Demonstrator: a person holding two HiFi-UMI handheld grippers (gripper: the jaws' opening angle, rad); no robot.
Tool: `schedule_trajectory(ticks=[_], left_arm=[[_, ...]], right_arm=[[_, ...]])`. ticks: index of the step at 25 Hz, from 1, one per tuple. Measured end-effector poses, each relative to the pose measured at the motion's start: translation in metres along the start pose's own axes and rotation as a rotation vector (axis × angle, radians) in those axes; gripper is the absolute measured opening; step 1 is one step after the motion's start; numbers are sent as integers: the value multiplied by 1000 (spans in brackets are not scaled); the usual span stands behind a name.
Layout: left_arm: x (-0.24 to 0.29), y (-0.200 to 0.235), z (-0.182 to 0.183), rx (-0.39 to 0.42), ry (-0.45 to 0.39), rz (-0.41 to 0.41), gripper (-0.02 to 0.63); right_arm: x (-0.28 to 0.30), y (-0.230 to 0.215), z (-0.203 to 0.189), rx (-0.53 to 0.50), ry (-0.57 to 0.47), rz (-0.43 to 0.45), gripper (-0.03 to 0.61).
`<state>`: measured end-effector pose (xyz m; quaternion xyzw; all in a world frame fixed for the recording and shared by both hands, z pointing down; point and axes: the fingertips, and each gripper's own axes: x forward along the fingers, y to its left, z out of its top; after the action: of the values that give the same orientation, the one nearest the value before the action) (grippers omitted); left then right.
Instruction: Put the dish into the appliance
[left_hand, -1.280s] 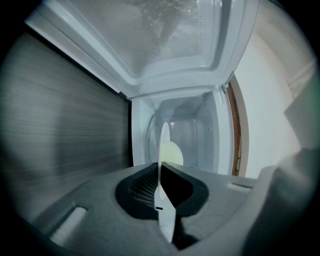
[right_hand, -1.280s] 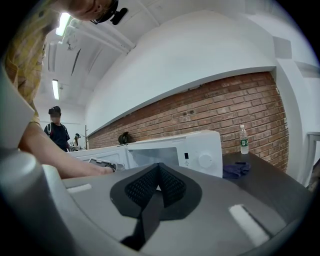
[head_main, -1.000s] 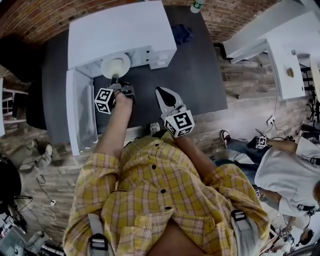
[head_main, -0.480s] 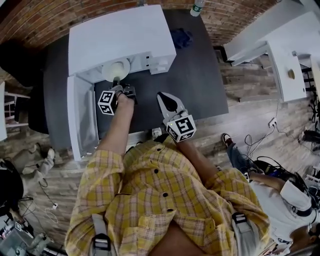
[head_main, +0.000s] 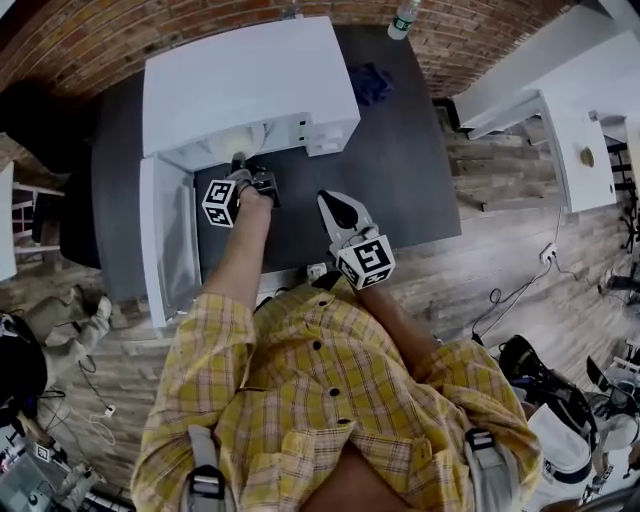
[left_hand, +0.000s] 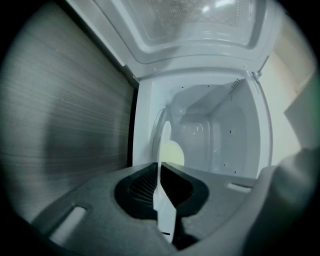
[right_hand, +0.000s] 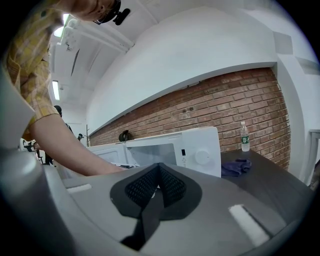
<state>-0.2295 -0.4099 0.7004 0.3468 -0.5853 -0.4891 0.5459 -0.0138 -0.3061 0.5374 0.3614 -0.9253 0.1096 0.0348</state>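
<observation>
**A:** Item one, far left?

**B:** Door (head_main: 165, 240) of the appliance (head_main: 245, 80), swung fully open toward the near side. White body, standing at the far left of the dark table (head_main: 400, 170).

**A:** Item two?

**B:** Left gripper (head_main: 238, 165), tips at the mouth of the cavity. Its jaws are clamped on the near rim of the dish (left_hand: 163, 200), which its own view shows edge-on and reaching into the white interior.

**A:** Changed since the last count?

**B:** Yes. A second ago the dish showed from above as a pale disc just in front of the opening. Now the appliance's top covers it and only the gripper shows there. The dish has gone inside.

**A:** Meaning for the task?

**B:** Insertion is nearly done, by my reading. What is left is to set it down and let go. Whether it rests on the cavity floor yet, I cannot tell.

**A:** Item three?

**B:** Right gripper (head_main: 338, 205), over the table to the right of the opening, jaws closed on nothing, idle.

**A:** Remainder, right side?

**B:** One blue cloth (head_main: 368, 82) just right of the appliance. One bottle (head_main: 400, 18) at the far edge.
</observation>
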Motion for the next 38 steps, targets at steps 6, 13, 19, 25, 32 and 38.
schedule_trajectory(ticks=[6,13,19,25,32,38], left_arm=[[6,-2,-6,24,30,34,21],[4,-4,-14,12,48,57,181],[-8,0,-10,-6,45,59,186],[-22,-11,-8,-18,59,12,189],[-52,-35,-15,-2,139,-69,146],[-86,-56,-27,47,254,-143,5]], right_arm=[[2,-7,1,10,4,-9,2],[2,-6,6,21,-12,7,1],[0,-4,5,38,-16,17,1],[1,5,8,46,-24,35,2],[-2,21,8,55,-31,48,2],[-3,41,10,50,-46,61,2]])
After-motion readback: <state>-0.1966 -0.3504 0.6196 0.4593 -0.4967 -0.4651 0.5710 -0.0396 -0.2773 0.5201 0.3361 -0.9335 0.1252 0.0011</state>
